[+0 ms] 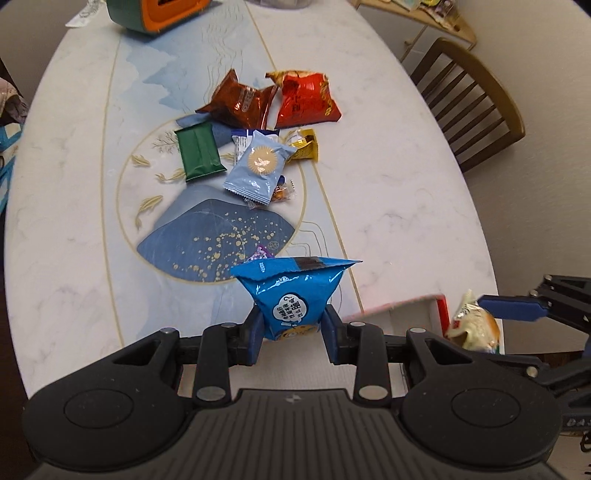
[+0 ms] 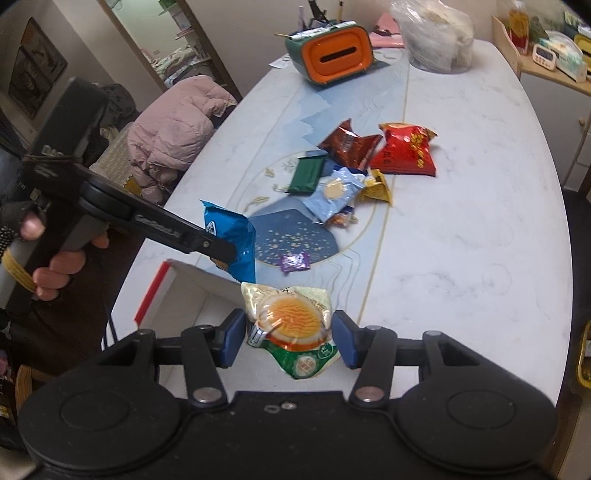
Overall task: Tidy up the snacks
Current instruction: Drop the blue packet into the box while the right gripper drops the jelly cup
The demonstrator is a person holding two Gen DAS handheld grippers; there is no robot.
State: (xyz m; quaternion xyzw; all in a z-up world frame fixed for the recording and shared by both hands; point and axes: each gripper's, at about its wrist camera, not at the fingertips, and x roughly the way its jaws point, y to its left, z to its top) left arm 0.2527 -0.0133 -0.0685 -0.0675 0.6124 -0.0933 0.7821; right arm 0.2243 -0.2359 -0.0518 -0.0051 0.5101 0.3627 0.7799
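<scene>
Sorting looks early: the left gripper clamps a blue snack packet, the right gripper a cake packet, beside the near-edge white box; about 8 snacks remain mid-tabletop.

snack pile sits mid desk, far from both grippers. tissue holder at far end, plastic bag to its right. small candy lies near, between pile and open box at near left edge. chair right of desk.
</scene>
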